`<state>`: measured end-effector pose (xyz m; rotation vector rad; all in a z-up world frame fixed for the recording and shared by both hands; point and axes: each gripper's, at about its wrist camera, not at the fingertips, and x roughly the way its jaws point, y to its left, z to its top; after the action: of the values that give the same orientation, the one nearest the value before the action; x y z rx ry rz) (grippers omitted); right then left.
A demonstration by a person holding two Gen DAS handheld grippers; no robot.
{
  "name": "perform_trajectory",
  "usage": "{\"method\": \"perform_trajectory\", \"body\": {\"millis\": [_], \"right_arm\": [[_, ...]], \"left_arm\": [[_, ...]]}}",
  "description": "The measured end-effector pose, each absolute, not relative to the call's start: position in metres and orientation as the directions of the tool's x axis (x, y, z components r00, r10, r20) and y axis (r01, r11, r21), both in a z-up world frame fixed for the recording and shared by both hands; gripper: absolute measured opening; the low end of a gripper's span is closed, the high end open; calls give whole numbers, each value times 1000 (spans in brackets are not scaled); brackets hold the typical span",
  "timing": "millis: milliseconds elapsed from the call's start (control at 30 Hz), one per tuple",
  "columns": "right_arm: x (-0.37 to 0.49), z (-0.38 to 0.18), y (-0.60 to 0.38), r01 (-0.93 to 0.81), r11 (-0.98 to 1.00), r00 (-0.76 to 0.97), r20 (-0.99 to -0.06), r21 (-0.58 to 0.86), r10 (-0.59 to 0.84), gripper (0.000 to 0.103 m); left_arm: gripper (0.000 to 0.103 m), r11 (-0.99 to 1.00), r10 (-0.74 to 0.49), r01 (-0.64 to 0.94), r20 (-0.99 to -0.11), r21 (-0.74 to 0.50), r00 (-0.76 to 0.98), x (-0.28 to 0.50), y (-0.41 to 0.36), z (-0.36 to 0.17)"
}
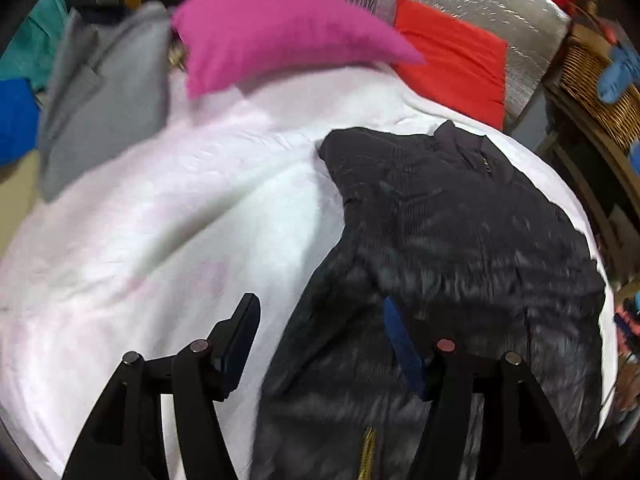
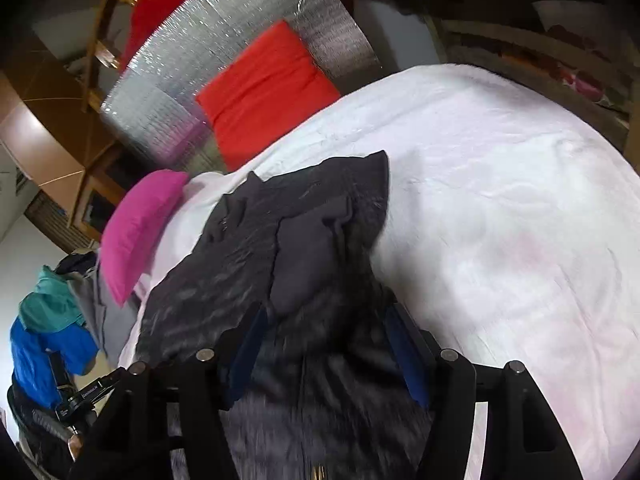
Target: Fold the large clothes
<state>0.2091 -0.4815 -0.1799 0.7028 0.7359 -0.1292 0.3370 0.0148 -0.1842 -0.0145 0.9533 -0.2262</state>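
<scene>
White bedding point(image 1: 180, 208) covers the bed in front of you and fills most of both wrist views; at your far left a grey garment point(image 1: 100, 92) lies on its edge, with teal and blue clothing point(image 1: 20, 92) beside it; next along, a pink pillow point(image 1: 272, 36) rests at the head of the bed; to its right a red cushion point(image 1: 452, 56) leans against a silver quilted panel point(image 1: 480, 4); a wicker basket point(image 1: 600, 80) sits at the far right; your left gripper point(image 1: 320, 328) hangs over the bed with its jaws apart, its left finger over bare sheet and its right finger over the dark fabric, with nothing pinched between them; the black puffer jacket point(image 1: 460, 232) lies folded on the bedding, collar towards the head of the bed, a gold zip showing at the near edge; from your right hand you see the same jacket point(image 2: 300, 248) spread below your right gripper point(image 2: 324, 332), whose jaws stand apart on either side of the fabric without pressing on it; the picture is blurred, so you cannot tell whether the pads brush the cloth; bare white sheet stretches away to the right
</scene>
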Motion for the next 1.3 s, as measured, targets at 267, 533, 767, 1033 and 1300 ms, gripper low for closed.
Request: {"method": "perform_trajectory", "body": {"millis": [267, 533, 767, 1033, 1300], "right_arm": [[131, -170, -479, 319, 734, 788, -598, 600, 147, 68], [89, -191, -475, 342, 718, 747, -639, 606, 183, 68], [124, -191, -487, 333, 672, 780, -594, 661, 197, 68], [212, -197, -498, 340, 650, 793, -578, 680, 190, 68], [278, -227, -513, 379, 644, 760, -620, 665, 193, 68]], "left_arm": [[67, 981, -115, 195, -780, 9, 615, 257, 35, -176], [68, 980, -120, 200, -784, 5, 609, 219, 46, -188], [68, 986, -150, 150, -767, -71, 624, 264, 25, -177], [71, 968, -251, 155, -771, -197, 585, 349, -18, -197], [71, 964, -264, 124, -783, -236, 564, 399, -13, -215]]}}
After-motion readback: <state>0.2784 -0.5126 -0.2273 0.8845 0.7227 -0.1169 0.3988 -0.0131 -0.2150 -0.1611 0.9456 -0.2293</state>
